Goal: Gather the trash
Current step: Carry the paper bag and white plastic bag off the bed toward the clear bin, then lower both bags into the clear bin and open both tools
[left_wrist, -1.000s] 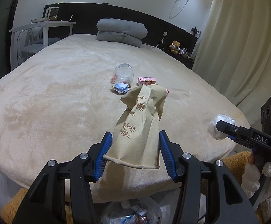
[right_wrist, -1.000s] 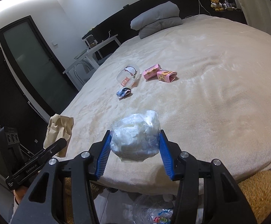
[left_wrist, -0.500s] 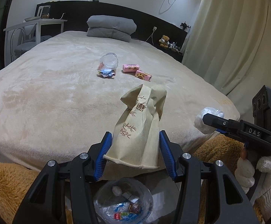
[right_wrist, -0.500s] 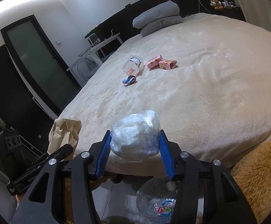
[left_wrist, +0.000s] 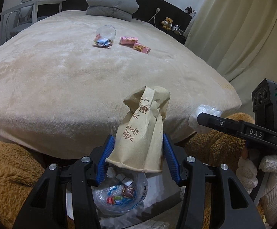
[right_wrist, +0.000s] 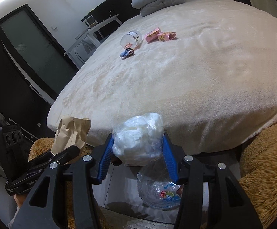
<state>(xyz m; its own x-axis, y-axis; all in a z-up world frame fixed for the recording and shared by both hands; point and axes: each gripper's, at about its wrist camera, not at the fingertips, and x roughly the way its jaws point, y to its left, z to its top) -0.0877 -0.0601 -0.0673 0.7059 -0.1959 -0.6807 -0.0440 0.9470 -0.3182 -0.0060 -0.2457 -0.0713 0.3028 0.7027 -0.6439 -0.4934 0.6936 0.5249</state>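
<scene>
Your left gripper (left_wrist: 138, 159) is clamped on the crushed paper cup (left_wrist: 142, 131), directly above the clear trash bin (left_wrist: 119, 196) on the floor by the bed (left_wrist: 62, 80) edge. Your right gripper (right_wrist: 138, 157) is clamped on the white plastic wad (right_wrist: 138, 139), above and just behind the bin (right_wrist: 157, 192). Far from the bin, mid-bed: clear cup (left_wrist: 106, 32), blue wrapper (left_wrist: 102, 43) touching it, two pink boxes (left_wrist: 134, 43) just beside.

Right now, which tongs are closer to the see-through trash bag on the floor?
Left. The left tongs, holding the paper bag, hang right over the trash bag. The right tongs, with the white plastic wad, sit off to its side.
</scene>
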